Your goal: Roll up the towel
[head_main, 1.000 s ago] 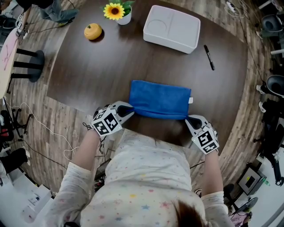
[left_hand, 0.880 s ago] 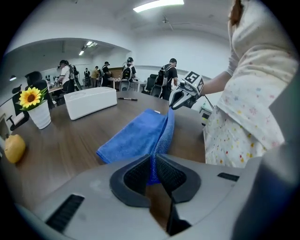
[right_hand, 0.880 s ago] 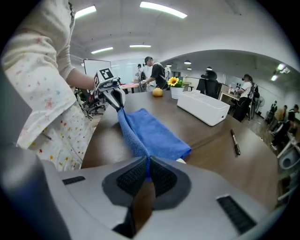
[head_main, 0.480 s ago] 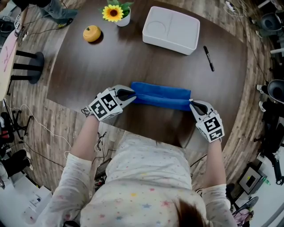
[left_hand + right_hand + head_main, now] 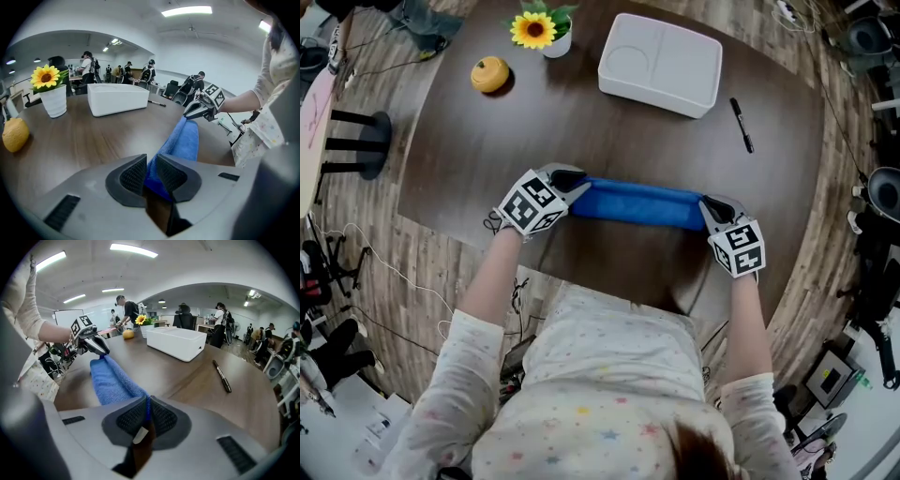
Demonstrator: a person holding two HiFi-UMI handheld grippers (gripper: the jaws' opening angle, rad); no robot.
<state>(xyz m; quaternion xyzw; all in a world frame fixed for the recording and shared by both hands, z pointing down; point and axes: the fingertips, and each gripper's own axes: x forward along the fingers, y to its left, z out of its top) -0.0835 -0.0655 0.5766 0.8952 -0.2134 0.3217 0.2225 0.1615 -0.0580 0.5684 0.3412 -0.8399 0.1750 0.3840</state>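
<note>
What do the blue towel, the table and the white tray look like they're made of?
Blue towel: soft microfibre-like cloth, fuzzy matte nap. Table: dark wood or wood-look laminate, grain streaks, slight sheen. White tray: probably plastic, smooth moulded corners.

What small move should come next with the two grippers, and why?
Probably roll both wrists on toward the white tray, in step. The left gripper, jaws just eased slightly, and the right gripper each pinch an end of the blue towel, a narrow band that looks only loosely rolled.
</note>
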